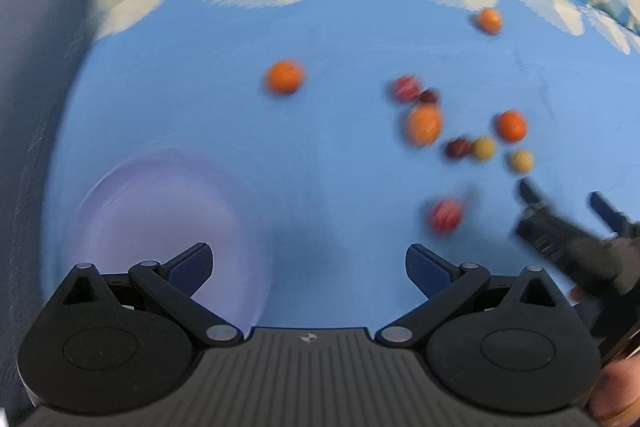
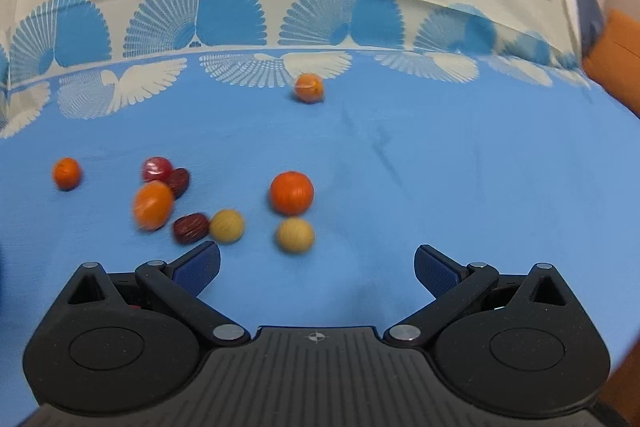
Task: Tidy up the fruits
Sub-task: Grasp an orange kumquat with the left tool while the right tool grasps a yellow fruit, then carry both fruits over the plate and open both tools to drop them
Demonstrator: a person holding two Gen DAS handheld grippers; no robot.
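Several small fruits lie loose on a blue cloth (image 2: 440,187). In the right wrist view an orange fruit (image 2: 291,192) and two pale yellow balls (image 2: 295,235) (image 2: 227,225) sit just ahead of my open right gripper (image 2: 316,263), with dark red dates (image 2: 190,227) and another orange (image 2: 153,205) to the left. A lone orange (image 2: 308,87) rests farther back. In the left wrist view my left gripper (image 1: 308,263) is open and empty, a pale lilac plate (image 1: 160,227) lies under its left finger, and a red fruit (image 1: 446,215) sits ahead on the right. The right gripper (image 1: 560,219) shows at the right edge.
The cloth has a white fan pattern (image 2: 192,15) along its far edge. An orange object (image 2: 616,63) stands at the far right, beyond the cloth. A single orange (image 1: 284,77) sits apart on the cloth in the left wrist view. A hand (image 1: 616,395) shows at the bottom right.
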